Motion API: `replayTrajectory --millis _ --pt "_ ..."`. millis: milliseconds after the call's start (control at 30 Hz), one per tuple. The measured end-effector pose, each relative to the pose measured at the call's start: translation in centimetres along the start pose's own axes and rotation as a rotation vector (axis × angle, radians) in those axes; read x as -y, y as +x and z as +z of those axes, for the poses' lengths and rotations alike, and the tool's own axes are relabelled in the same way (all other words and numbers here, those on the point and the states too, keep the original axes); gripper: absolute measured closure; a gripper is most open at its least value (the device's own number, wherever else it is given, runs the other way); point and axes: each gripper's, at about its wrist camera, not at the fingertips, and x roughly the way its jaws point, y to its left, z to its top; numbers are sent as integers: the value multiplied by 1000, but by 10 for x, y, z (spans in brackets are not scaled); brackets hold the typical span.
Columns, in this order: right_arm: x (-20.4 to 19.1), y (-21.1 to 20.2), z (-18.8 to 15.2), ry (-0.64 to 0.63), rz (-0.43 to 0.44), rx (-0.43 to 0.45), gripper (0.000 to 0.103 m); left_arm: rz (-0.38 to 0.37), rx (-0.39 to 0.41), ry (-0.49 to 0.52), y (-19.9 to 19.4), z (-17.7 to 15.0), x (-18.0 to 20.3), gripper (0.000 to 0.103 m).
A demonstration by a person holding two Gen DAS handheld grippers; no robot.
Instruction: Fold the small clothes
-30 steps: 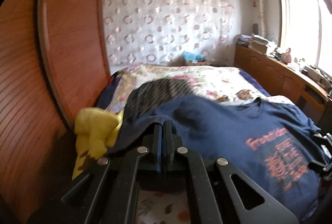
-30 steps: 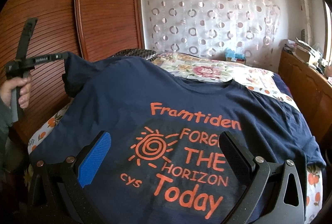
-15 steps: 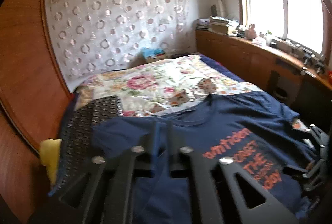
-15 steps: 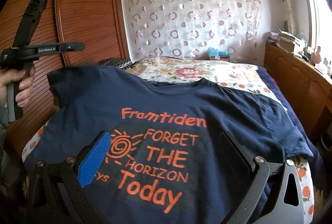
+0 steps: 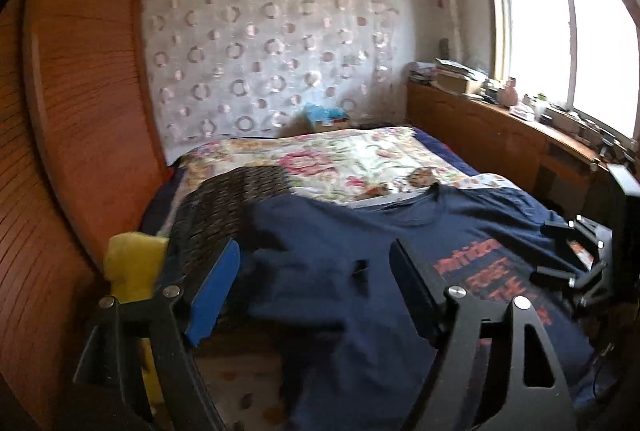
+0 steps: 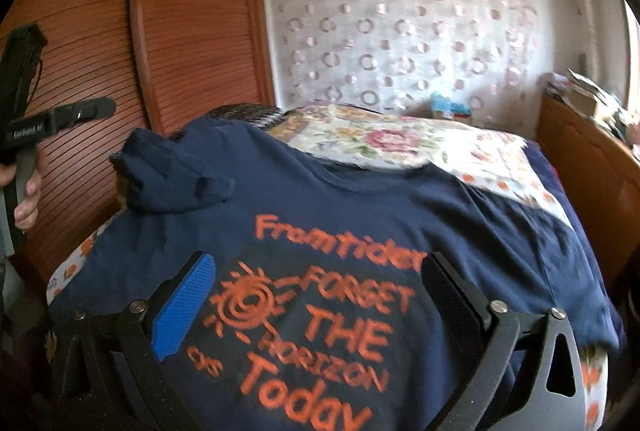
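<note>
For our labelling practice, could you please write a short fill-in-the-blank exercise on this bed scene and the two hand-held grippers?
1. The navy T-shirt lies on the bed with its ____ lettering facing up.
2. The left hand-held gripper has just been opening, and its jaws now hold ____.
3. The right hand-held gripper has one black pad and one ____ pad.
4. The yellow cloth lies beside the ____ wooden wardrobe.

Missing words: orange; nothing; blue; reddish-brown

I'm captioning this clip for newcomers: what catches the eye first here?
The navy T-shirt with bold orange lettering, spread across the floral bedspread, dominates. Its left sleeve lies crumpled, just let go as the left tongs opened. The right tongs hang open over the print.
</note>
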Motion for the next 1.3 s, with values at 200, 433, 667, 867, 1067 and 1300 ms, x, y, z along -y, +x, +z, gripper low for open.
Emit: replayTrajectory --millis 200,433,667,867,1067,1300 --pt "-22 47 35 -91 145 -19 19 39 -4 -57 -9 -28 -22 25" --pt "-48 115 75 -145 296 -69 28 39 -6 -107 -18 -53 -31 25" --pt "-55 163 98 -177 425 -150 44 23 -32 -124 -17 -72 -33 25" --pt "-51 187 114 -211 457 -230 65 9 -49 -135 -12 -81 -29 25" --pt "-56 189 125 -250 475 -249 98 7 -66 -134 -8 -88 -25 25" --pt "-47 164 131 -221 478 -153 103 4 -66 -129 -8 -89 -22 25"
